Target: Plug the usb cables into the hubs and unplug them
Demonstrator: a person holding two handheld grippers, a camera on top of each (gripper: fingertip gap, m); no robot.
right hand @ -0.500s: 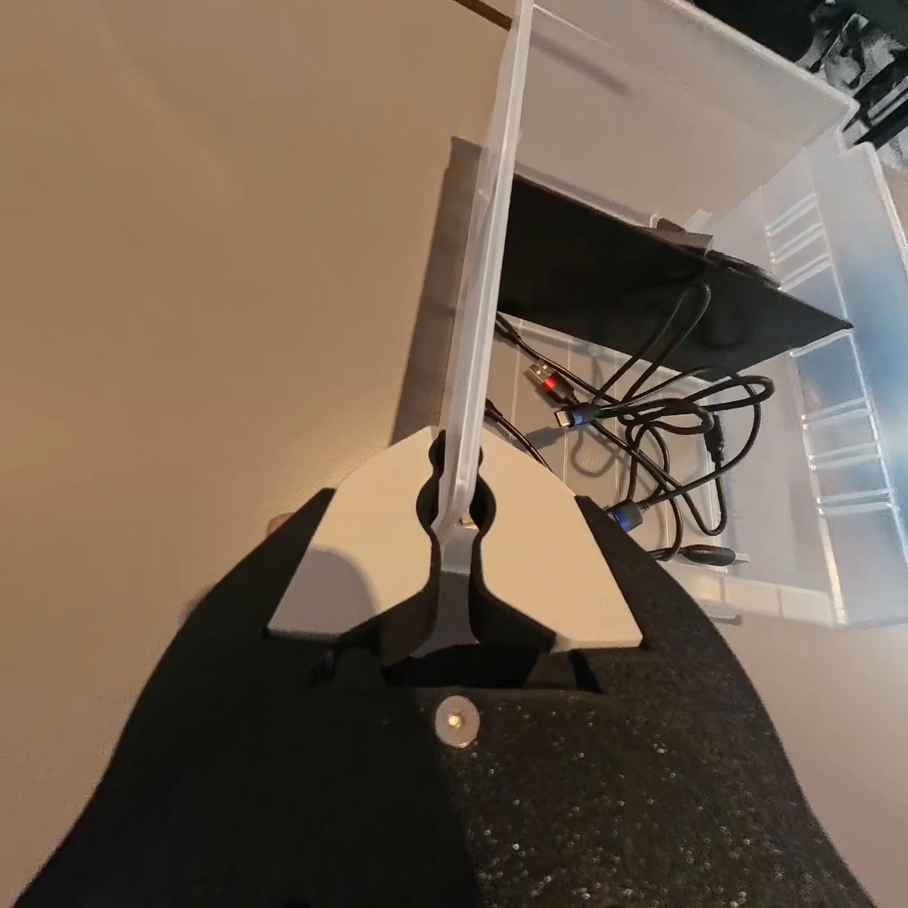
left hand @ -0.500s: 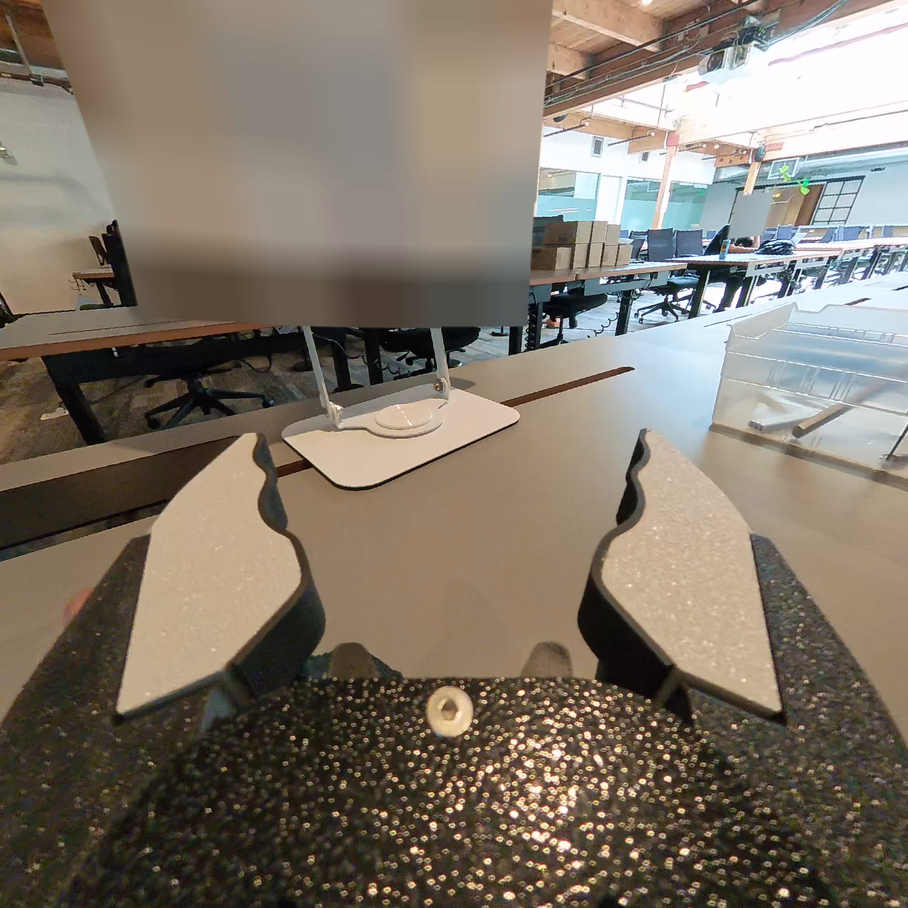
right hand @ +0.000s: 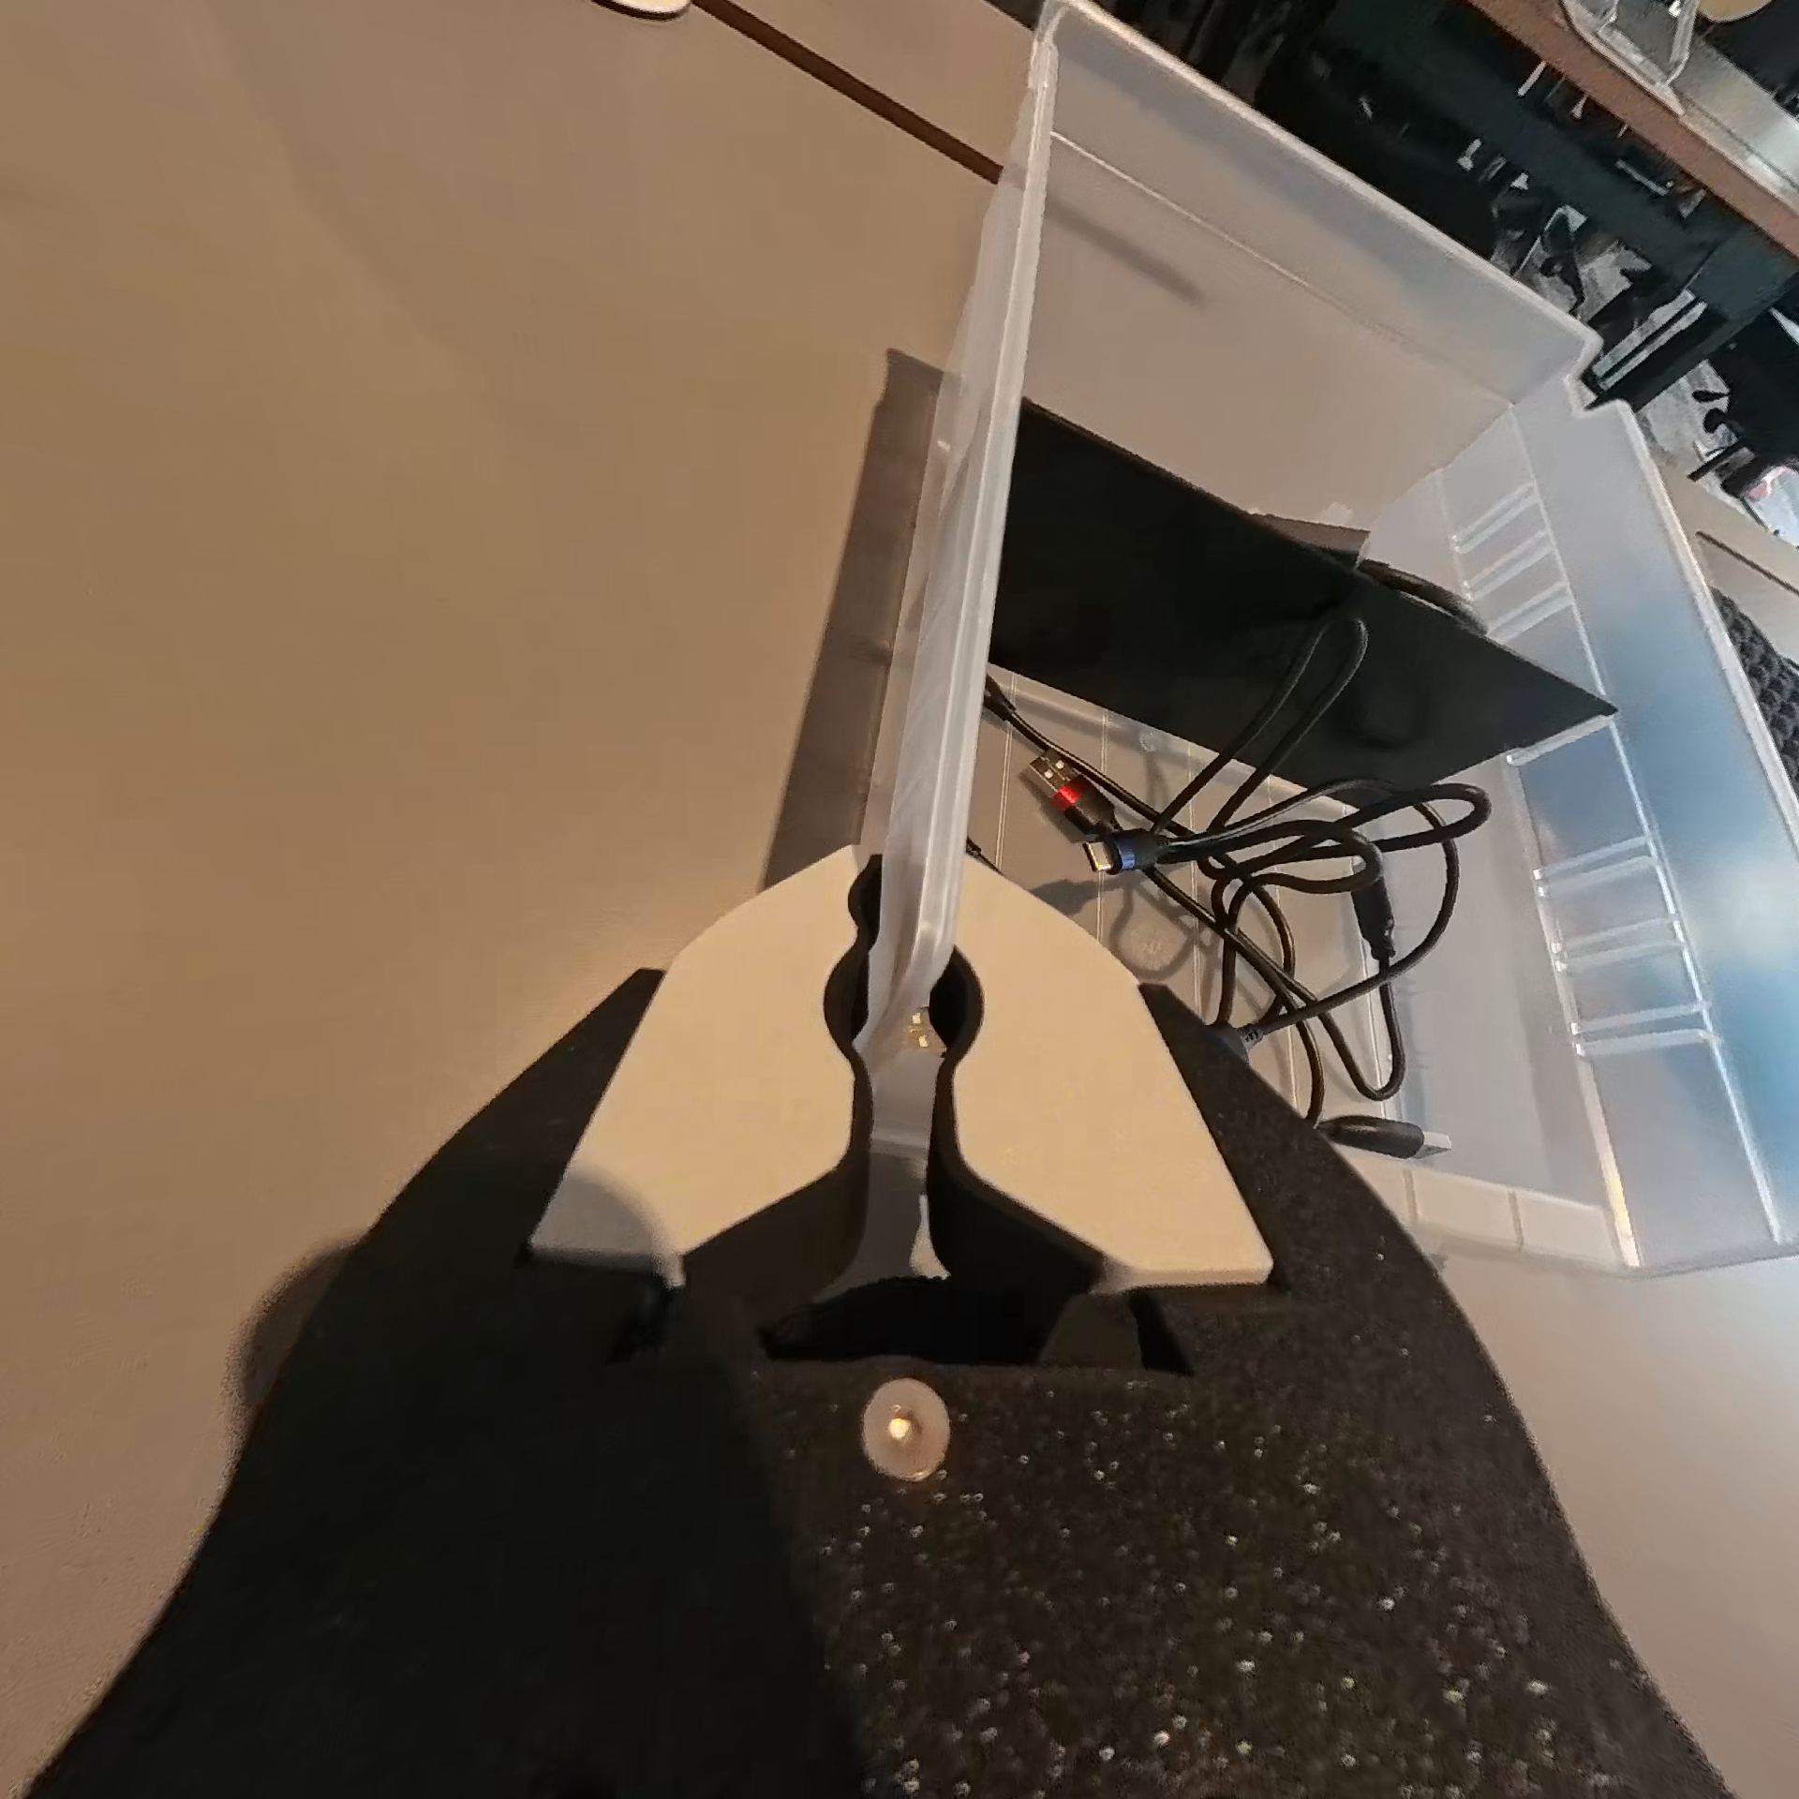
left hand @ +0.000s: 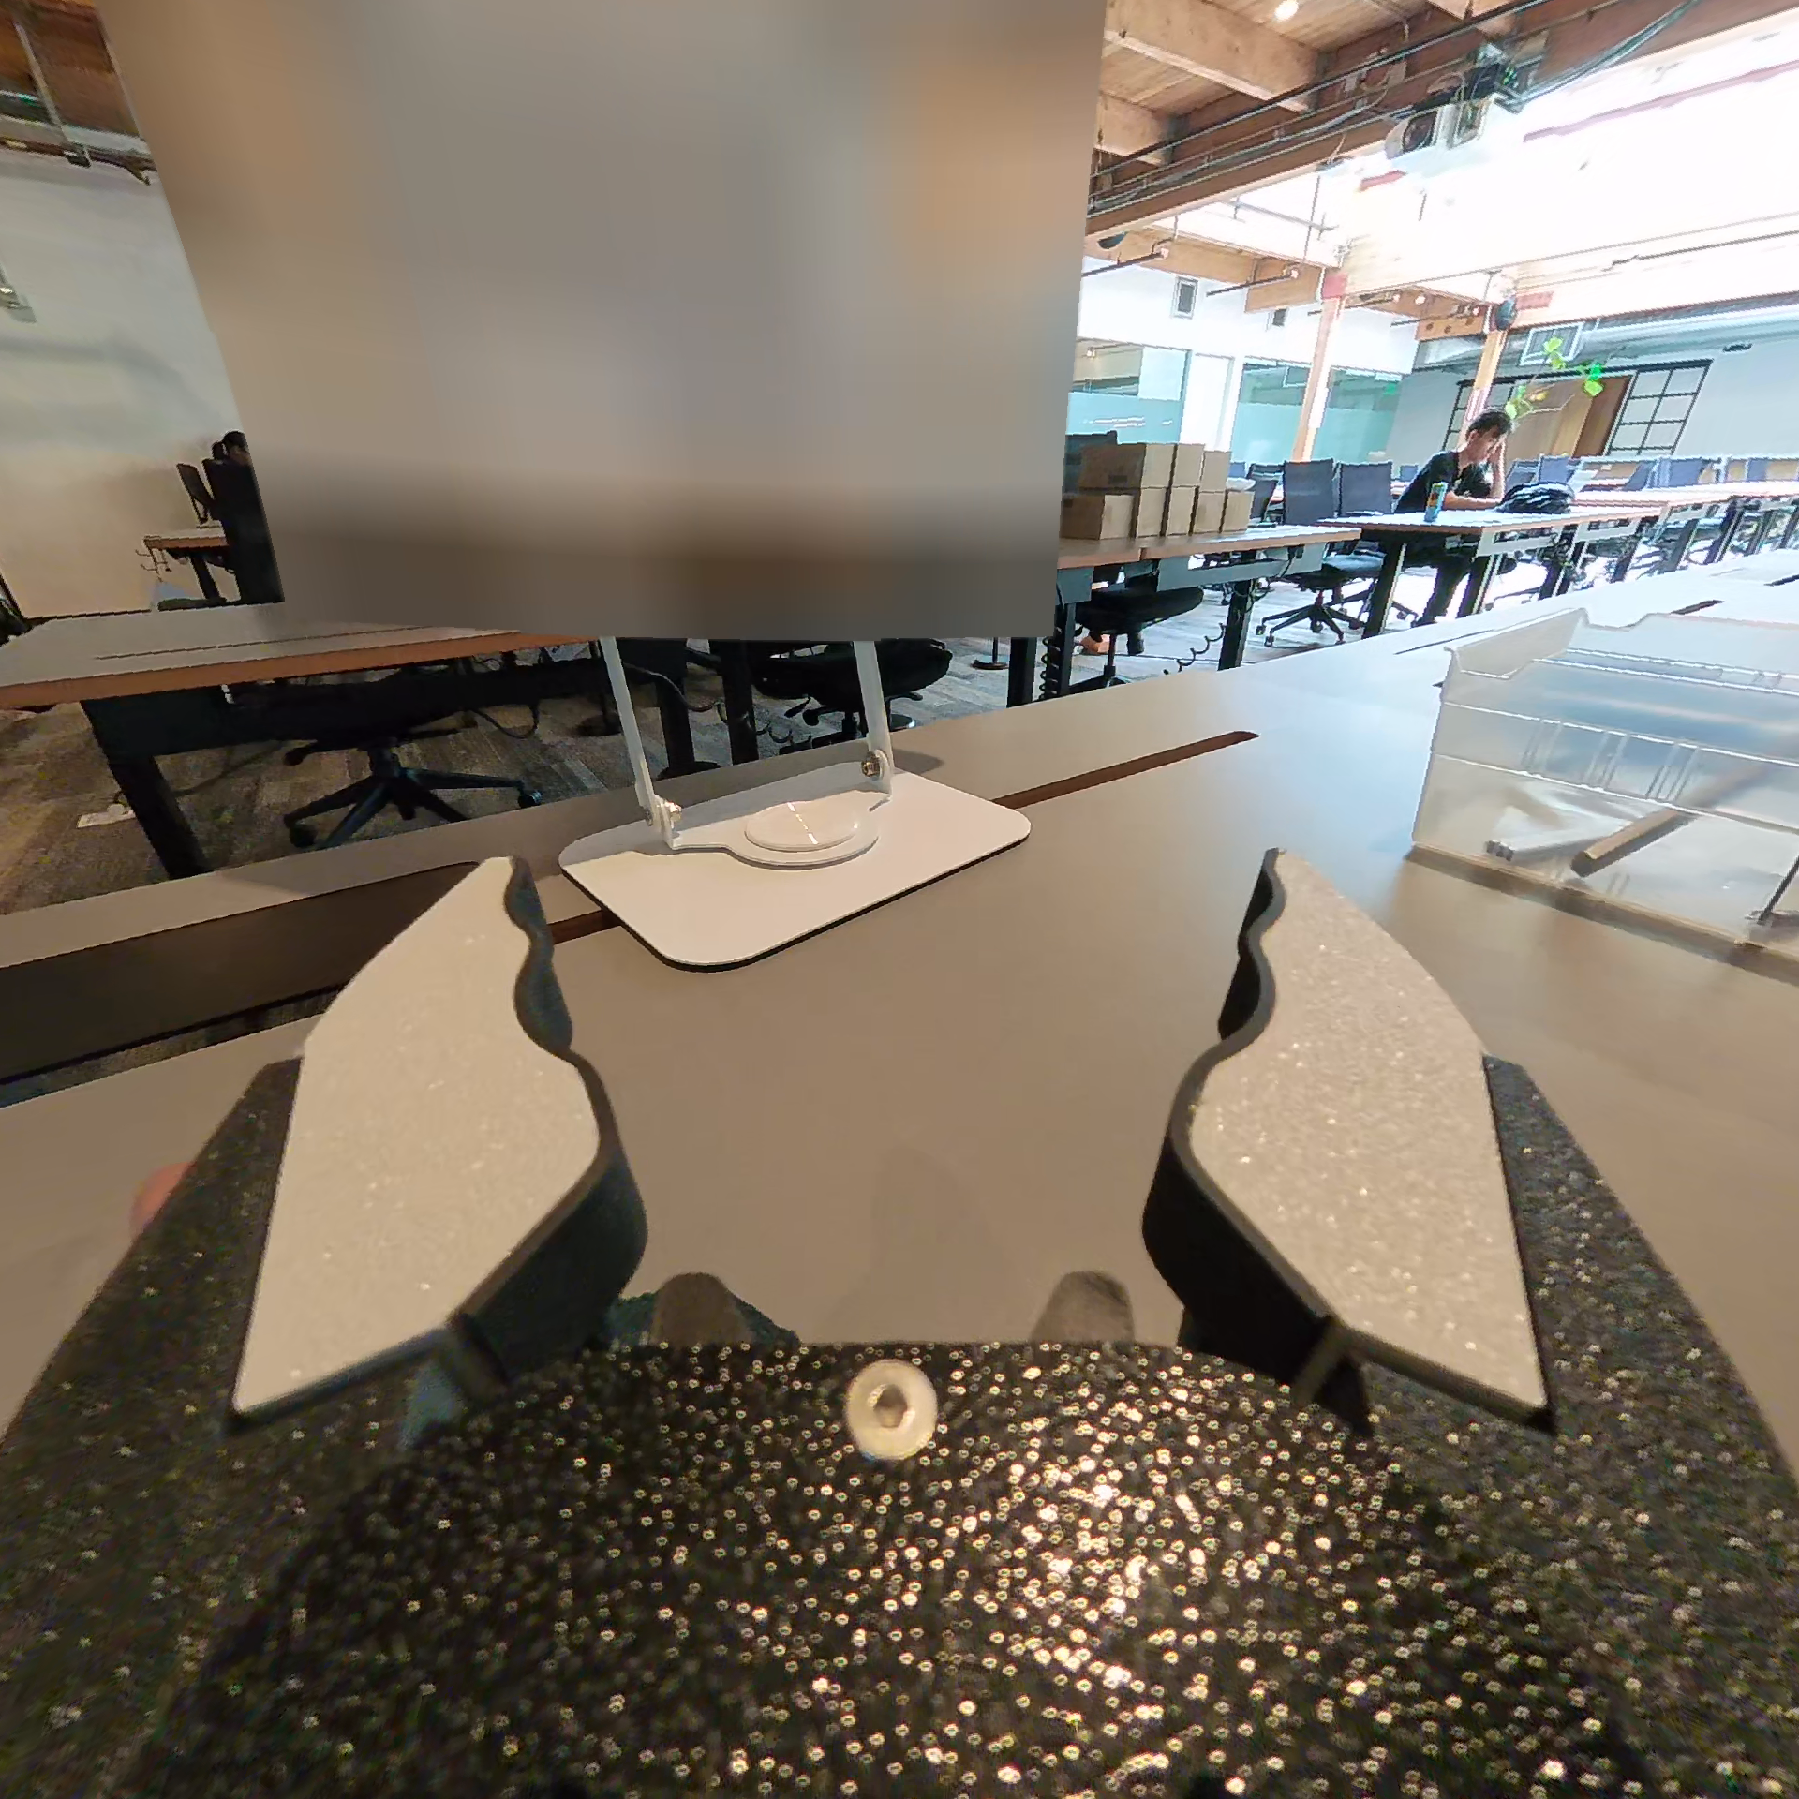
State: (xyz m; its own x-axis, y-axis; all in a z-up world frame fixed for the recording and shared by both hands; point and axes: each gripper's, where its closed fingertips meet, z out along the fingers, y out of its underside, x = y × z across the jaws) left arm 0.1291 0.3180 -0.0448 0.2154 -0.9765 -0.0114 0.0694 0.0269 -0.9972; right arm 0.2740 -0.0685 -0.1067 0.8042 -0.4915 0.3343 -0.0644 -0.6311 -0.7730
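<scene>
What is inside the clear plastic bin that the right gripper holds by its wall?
Inside the clear plastic bin lie tangled black USB cables and a flat black object. What is under that object is covered. The right gripper clamps the bin's wall.

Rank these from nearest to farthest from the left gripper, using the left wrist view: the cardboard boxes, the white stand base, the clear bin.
Measured from the left gripper:
1. White stand base, just ahead on the table, slightly left of centre.
2. Clear bin, farther along the table, to the right.
3. Cardboard boxes, far behind, on another desk, right of centre.
</scene>
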